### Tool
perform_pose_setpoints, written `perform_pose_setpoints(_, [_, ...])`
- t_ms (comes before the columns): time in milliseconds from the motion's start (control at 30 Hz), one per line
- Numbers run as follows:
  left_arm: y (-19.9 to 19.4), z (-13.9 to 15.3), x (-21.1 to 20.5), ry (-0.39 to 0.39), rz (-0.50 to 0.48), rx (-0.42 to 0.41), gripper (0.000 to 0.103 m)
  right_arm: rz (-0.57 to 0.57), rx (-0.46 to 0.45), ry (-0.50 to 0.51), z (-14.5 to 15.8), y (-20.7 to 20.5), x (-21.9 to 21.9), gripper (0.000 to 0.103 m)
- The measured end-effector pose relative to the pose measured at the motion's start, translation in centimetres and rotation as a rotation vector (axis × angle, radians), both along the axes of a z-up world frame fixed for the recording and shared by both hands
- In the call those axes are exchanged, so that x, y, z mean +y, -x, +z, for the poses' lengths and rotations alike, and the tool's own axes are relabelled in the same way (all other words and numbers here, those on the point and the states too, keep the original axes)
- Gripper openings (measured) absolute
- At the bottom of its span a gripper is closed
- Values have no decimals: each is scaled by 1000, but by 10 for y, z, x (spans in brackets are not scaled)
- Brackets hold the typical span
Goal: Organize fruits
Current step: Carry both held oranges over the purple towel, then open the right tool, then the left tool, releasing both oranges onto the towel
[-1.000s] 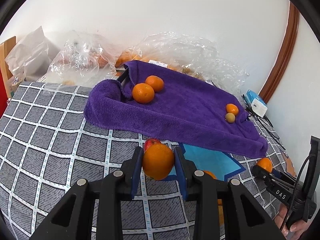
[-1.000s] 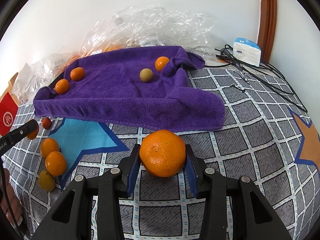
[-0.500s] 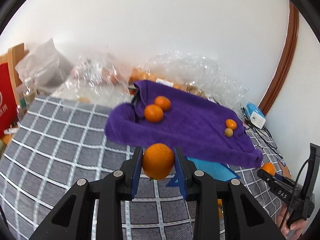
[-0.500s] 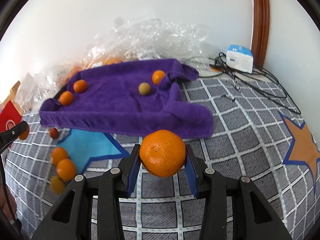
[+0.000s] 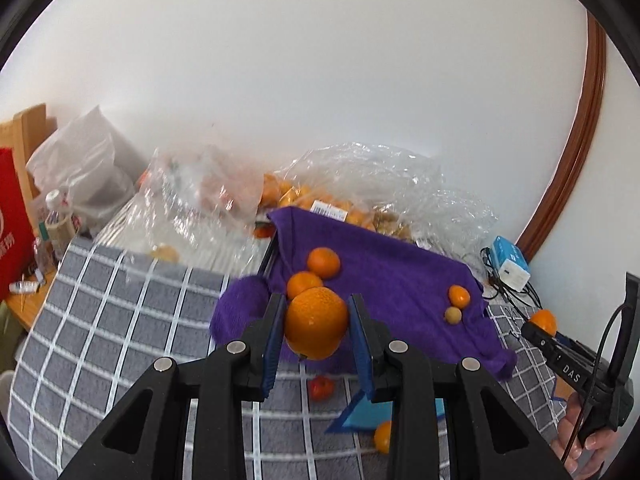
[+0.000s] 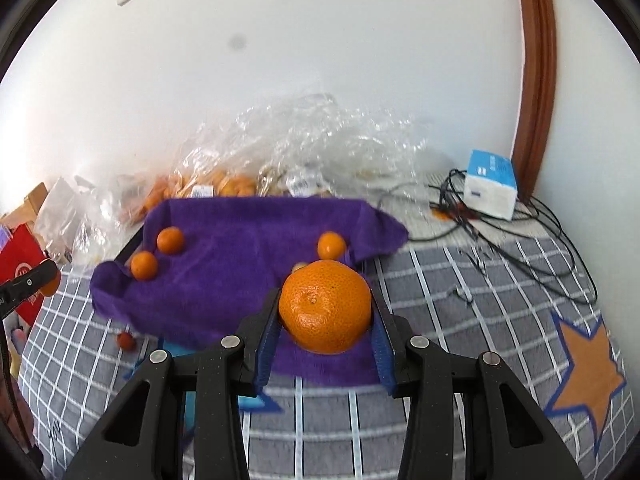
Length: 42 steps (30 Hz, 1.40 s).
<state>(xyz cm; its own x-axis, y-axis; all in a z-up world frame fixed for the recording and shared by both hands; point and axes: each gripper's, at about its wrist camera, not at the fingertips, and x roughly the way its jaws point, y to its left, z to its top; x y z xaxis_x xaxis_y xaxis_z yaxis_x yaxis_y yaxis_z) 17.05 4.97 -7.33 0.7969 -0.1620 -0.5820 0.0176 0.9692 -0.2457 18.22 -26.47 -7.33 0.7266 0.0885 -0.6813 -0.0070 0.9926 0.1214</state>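
Grippers both loaded: left gripper [image 5: 316,326] clamped on an orange [image 5: 316,322], right gripper [image 6: 325,312] clamped on a mandarin [image 6: 325,306], both above the quilt. Towel [image 6: 240,264] lies at 12 o'clock. Advice: carry level, lower onto bare towel clear of fruit, then release.
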Motion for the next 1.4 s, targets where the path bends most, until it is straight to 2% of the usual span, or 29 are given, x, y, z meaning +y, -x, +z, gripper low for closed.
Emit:
perform_pose_setpoints(167, [-27,2,-11,-15,-1,-12,30,1,6,-19,-2,-29,-1,42])
perform_pose_setpoints(333, [-60,-12,-21,-47,2,8,30,13,39,-10,-24,-53,5,42])
perform_pose_setpoints(400, [-69,-22,-20,-32,3,26,30,16,57,-14,-36,-58,8,42])
perform_pose_setpoints(533, [-73,-41,-18,-20,3,49,30,27,92,-36,-56,-62,8,42])
perform_pose_setpoints(633, [-76,-51,-18,-20,-9,83,30,31,118,-15,-67,-65,10,42])
perform_pose_setpoints(733, [-77,-56,-17,-13,-13,102,30,39,116,4,-69,-65,15,42])
perform_pose_setpoints(867, [-77,-61,-19,-48,-5,105,30,62,134,9,-76,-65,20,42])
perform_pose_setpoints(1067, [-86,-75,-21,-41,-16,167,30,74,131,53,-80,-65,27,42])
perform_pose_setpoints(1400, [-87,-79,-23,-65,-5,186,30,74,132,38,-80,-62,27,42])
